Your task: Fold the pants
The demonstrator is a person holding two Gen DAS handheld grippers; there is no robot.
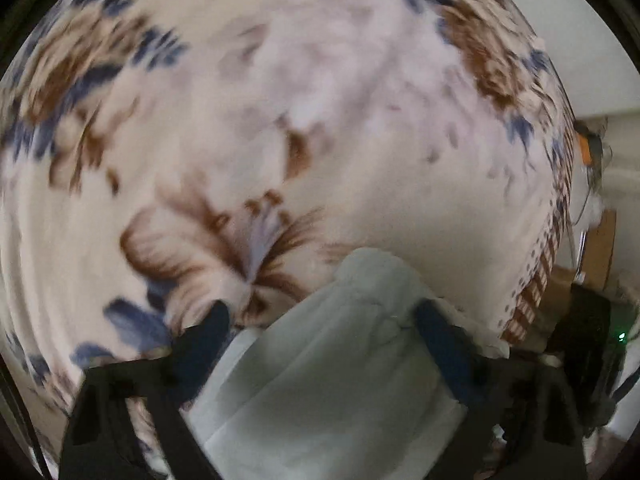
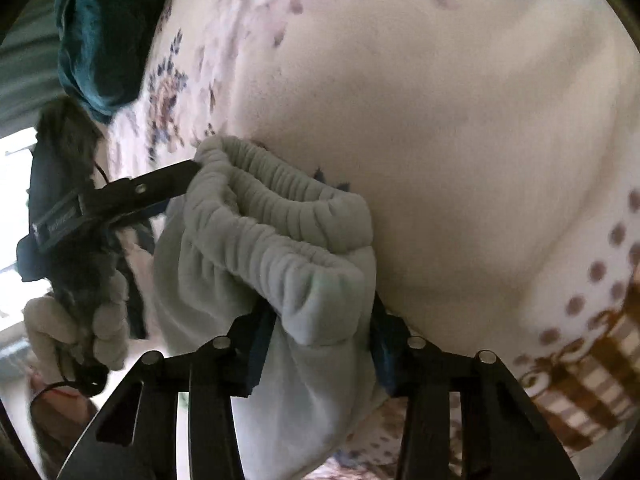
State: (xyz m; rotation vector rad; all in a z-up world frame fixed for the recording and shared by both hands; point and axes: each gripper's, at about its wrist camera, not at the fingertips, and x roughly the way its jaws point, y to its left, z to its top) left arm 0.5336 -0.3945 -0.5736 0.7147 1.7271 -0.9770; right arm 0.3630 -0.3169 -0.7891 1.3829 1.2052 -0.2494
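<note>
The pale mint-green pants (image 1: 320,364) hang between my two grippers above a floral blanket (image 1: 280,100). In the left wrist view my left gripper (image 1: 322,316) has the fabric bunched between its blue-padded fingers (image 1: 214,320). In the right wrist view my right gripper (image 2: 320,344) is shut on the elastic waistband (image 2: 280,240) at one end. The left gripper (image 2: 192,172) shows there too, pinching the waistband's far end. The pants (image 2: 304,400) droop below the band. The legs are hidden.
A cream blanket (image 2: 440,100) with brown and blue flowers covers the bed; its patterned border (image 2: 580,380) lies at the right. A dark teal cloth (image 2: 100,32) lies at the far left. A gloved hand (image 2: 72,328) holds the left gripper. Furniture (image 1: 596,240) stands beyond the bed's right edge.
</note>
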